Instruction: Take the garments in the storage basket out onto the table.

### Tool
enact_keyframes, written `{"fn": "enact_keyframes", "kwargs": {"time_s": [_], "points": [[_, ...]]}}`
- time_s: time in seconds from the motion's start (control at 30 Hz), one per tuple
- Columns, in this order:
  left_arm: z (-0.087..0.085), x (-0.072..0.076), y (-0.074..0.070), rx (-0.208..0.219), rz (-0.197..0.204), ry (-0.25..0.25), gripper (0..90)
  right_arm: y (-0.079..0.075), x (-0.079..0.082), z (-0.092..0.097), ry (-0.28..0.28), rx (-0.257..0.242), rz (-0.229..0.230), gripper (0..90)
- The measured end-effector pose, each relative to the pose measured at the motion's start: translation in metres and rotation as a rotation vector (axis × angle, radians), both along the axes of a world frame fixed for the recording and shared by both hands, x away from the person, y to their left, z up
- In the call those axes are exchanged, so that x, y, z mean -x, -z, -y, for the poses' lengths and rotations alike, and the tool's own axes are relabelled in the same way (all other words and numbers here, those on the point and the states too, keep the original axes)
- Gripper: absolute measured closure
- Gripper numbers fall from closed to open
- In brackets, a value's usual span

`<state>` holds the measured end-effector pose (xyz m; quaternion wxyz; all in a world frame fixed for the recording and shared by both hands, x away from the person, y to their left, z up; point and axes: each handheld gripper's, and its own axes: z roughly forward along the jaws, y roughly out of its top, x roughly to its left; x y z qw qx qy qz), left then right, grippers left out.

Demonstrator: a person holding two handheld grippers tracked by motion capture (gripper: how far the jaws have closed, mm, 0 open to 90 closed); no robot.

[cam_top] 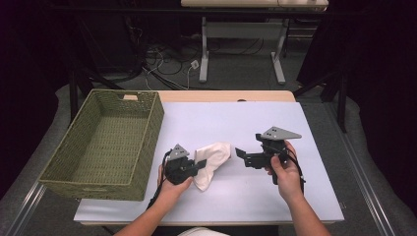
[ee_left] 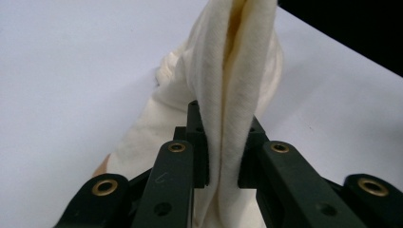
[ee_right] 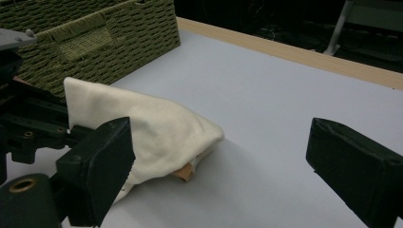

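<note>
The cloth (cam_top: 211, 162) lies at centre frame on the table (cam_top: 255, 196), a fold clamped in our left gripper (cam_top: 199, 164) — the pick-up step, we judge. Next we carry it left into the basket (cam_top: 147, 142), which stands empty. Our right gripper (cam_top: 239, 153) gapes, holding nothing.

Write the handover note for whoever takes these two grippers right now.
Left gripper: shut on a fold of the cream cloth, which lies partly on the white table.
Right gripper: open, holding nothing, off to the cloth's right.
Green wicker basket: left of the cloth, nothing in it.
Done: cloth gripped.
Left: probably lift it and put it in the basket.
</note>
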<state>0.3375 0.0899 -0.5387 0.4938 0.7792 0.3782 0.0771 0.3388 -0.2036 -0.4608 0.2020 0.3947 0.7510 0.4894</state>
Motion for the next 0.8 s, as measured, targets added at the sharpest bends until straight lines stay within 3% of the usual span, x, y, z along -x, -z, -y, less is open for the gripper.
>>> {"fn": "enact_keyframes", "kwargs": {"time_s": [0.43,0.8], "points": [[0.0028,0.0017,0.0016,0.001,0.0,0.001,77.5,-0.0005,0.0,0.0003,-0.006,0.005,0.002,8.4],[0.0005,0.0024,-0.0015,0.023,-0.006,0.002,69.2,-0.0006,0.0001,0.0004,-0.006,0.007,0.0,8.4]]}}
